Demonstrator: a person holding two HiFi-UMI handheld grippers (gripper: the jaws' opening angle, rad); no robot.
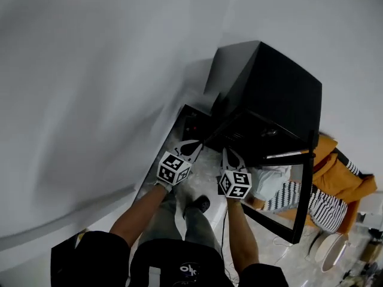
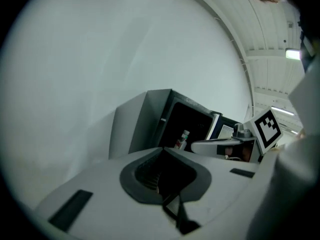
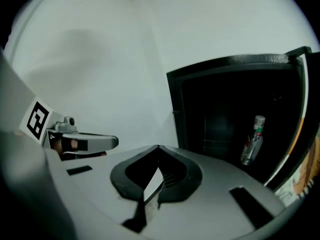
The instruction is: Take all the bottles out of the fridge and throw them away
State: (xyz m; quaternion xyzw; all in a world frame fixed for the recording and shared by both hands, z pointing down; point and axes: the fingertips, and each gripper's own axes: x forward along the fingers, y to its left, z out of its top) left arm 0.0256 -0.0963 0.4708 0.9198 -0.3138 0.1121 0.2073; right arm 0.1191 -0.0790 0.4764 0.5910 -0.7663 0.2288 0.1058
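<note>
One bottle [image 3: 252, 140], clear with a white cap, is seen standing inside the dark interior of the open fridge [image 3: 225, 99], at 3 o'clock in the right gripper view and well apart from both claws. The left claw [image 2: 163, 149] is drawn together tip to tip, with nothing held between its jaws. The right claw [image 3: 158, 146] is likewise closed and empty. In the head view both are held side by side at 6 o'clock of the fridge, whose door [image 1: 303, 196] is swung open at 4 o'clock. A white wall [image 1: 90, 70] is seen at 9 o'clock.
</note>
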